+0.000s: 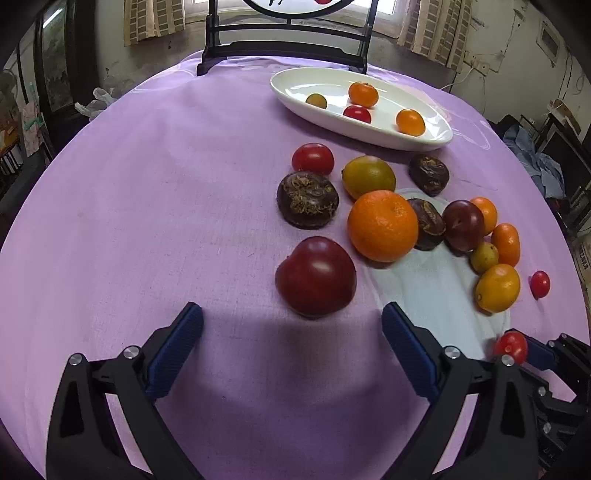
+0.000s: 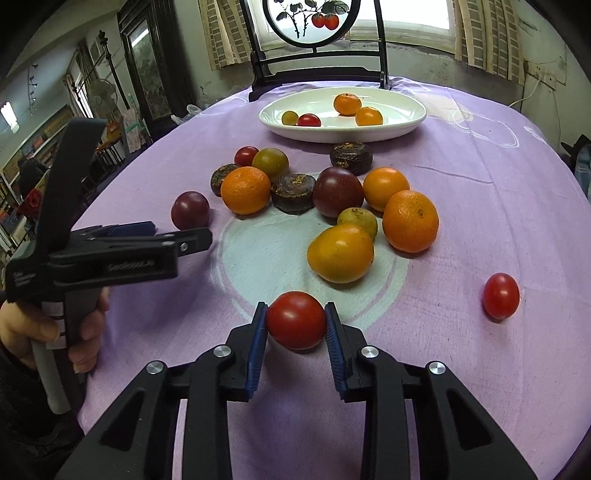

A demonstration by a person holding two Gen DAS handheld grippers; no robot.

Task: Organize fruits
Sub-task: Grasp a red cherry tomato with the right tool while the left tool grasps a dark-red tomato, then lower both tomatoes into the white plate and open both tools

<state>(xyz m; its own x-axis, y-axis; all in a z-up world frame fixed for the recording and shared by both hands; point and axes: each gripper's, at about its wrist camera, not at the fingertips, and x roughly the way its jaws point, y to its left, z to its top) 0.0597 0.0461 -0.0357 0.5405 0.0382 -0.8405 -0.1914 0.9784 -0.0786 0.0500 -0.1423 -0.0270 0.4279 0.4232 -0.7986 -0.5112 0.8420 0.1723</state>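
**Round table with purple cloth, fruits loose and some in the dish**

The room behind is dim and cluttered: curtains point(image 2: 229, 33) hang at both sides of a bright window point(image 2: 413, 18), and a dark wooden stand with a round painted panel point(image 2: 312, 20) is at the far edge of the table. On the left in the right wrist view there is a dark cabinet point(image 2: 147, 62).

The table point(image 1: 147, 184) is round and covered with a purple cloth that has a pale circle pattern point(image 2: 273, 254) in the middle. At the far side lies a white oval dish point(image 2: 406, 122). Inside it are two small oranges, one red cherry tomato and one small green-yellow fruit.

Between the dish and the grippers the other fruits lie on the cloth in a loose group: a big mandarin point(image 1: 383, 226), a dark red plum point(image 1: 316, 277), three dark brown wrinkled fruits, a green-yellow citrus point(image 1: 368, 176), kumquats and a few tomatoes. One cherry tomato point(image 2: 501, 295) lies alone at the right, well apart from the group.

The left gripper point(image 1: 291, 350) is held over the cloth with its fingers wide apart and nothing between them; the plum lies just in front. The right gripper point(image 2: 295, 339) has its blue fingers pressed on both sides of a red tomato point(image 2: 295, 319), at the near edge of the pale circle.
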